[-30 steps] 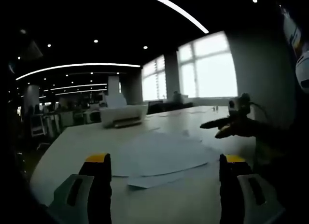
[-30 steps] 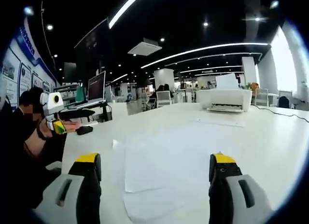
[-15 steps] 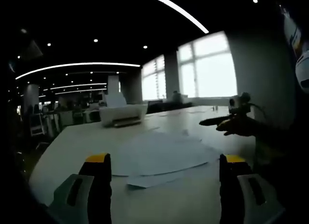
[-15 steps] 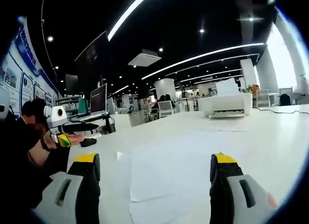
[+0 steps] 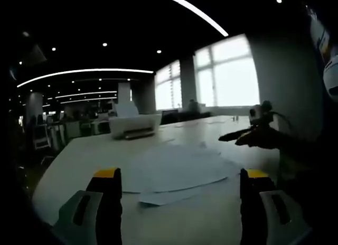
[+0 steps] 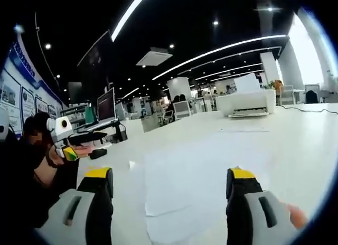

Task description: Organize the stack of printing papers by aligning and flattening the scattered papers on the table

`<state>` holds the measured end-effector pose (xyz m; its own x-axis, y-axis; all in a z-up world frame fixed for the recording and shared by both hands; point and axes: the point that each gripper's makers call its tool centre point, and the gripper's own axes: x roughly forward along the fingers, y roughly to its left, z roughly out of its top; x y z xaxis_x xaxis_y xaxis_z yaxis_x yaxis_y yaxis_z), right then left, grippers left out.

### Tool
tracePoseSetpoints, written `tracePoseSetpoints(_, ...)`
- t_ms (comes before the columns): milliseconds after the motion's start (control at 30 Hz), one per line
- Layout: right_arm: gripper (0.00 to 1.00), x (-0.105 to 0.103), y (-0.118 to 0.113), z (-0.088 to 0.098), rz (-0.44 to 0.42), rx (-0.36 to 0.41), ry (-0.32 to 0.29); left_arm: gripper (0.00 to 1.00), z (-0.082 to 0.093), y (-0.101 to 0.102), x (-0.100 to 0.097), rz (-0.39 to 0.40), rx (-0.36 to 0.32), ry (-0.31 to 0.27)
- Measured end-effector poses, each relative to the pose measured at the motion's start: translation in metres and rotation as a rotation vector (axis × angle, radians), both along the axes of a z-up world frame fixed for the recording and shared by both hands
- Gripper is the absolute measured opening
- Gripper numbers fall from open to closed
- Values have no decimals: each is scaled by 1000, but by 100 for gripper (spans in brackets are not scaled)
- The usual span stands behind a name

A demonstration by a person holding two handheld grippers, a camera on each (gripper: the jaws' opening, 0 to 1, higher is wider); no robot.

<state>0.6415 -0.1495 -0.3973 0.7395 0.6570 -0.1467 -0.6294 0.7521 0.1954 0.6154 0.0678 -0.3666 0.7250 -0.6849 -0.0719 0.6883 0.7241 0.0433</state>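
Observation:
Loose white printing papers (image 5: pixel 171 171) lie fanned and overlapping on the pale table (image 5: pixel 79 155), just beyond my left gripper (image 5: pixel 179 179), which stands open with nothing between its yellow-tipped jaws. The same papers (image 6: pixel 182 187) spread ahead of my right gripper (image 6: pixel 169 179), also open and holding nothing. The right gripper (image 5: pixel 248 134) enters the left gripper view from the right, held above the table's far side. The left gripper (image 6: pixel 71 139) appears at the left of the right gripper view, in a person's hand.
A white printer (image 5: pixel 134 124) stands on the table beyond the papers, seen too in the right gripper view as the printer (image 6: pixel 245 103). A monitor (image 6: pixel 105 105) and a small dark object (image 6: pixel 97 153) sit at the table's left side. Bright windows (image 5: pixel 227 73) lie behind.
The right gripper view has tilted and shifted slightly, so the papers appear a little nearer and lower. The left gripper view is nearly unchanged; the papers lie as before.

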Motion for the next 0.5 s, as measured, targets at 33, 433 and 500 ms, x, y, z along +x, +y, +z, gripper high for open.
tracePoseSetpoints(33, 84, 0, 0, 0, -1, -5, 0, 95, 0, 0, 0, -1, 1, -1)
tracePoseSetpoints(433, 82, 2, -3, -3, -10, 6, 13, 95, 0, 1, 0, 2, -1, 0)
tracePoseSetpoints(500, 82, 3, -2, -4, -10, 1, 11, 95, 0, 1, 0, 1, 0, -1)
